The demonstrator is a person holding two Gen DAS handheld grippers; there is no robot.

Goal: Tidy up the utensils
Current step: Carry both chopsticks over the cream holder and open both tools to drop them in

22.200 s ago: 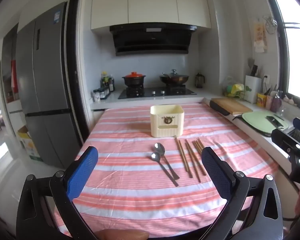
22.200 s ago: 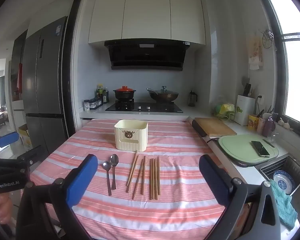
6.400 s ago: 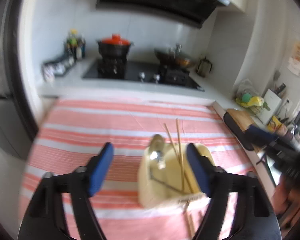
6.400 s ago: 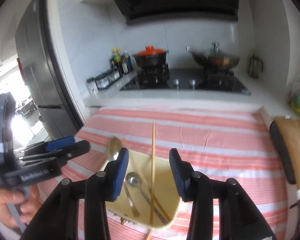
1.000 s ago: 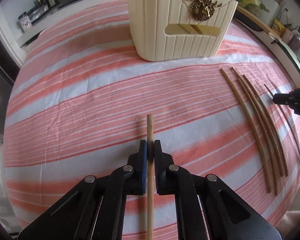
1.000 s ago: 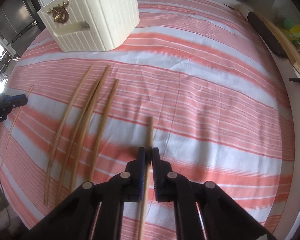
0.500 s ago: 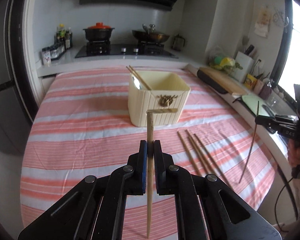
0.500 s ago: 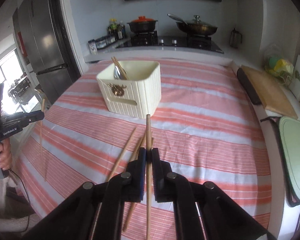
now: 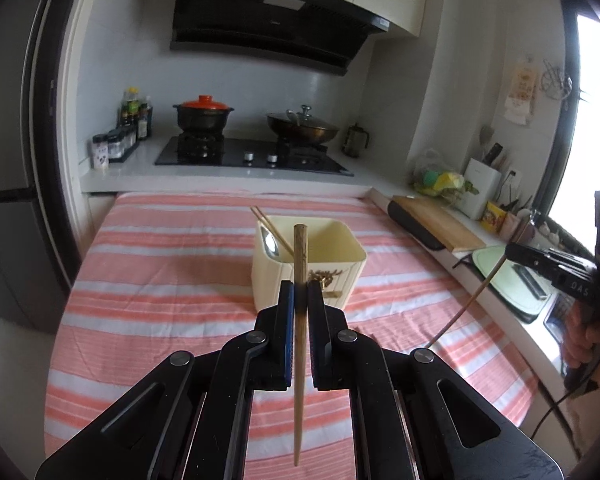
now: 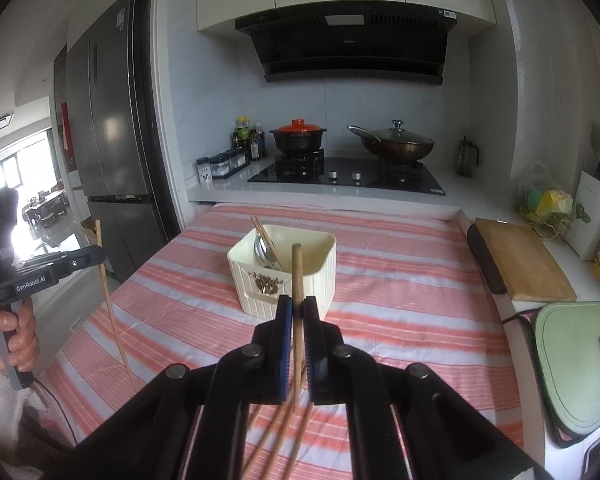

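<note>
Now both grippers clamp one chopstick each: left gripper [image 9: 299,292] pinches chopstick [image 9: 300,264] upright at frame centre, right gripper [image 10: 297,308] likewise its chopstick [image 10: 297,276]; held vertical, likely for dropping into cream holder [image 10: 320,276] mid-frame on striped cloth [image 10: 400,300]; spare chopsticks [image 10: 276,436] lie at lower centre

cloth [image 9: 160,280] — pink-white stripes | holder [image 10: 320,268] cream (gold emblem) | chopstick [image 9: 300,248] brown

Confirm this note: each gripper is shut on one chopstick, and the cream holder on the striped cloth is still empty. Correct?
Not quite. The cream holder is not empty: the right wrist view shows a spoon and chopsticks standing in it. The rest holds: the left gripper and right gripper are each shut on one chopstick.
</note>
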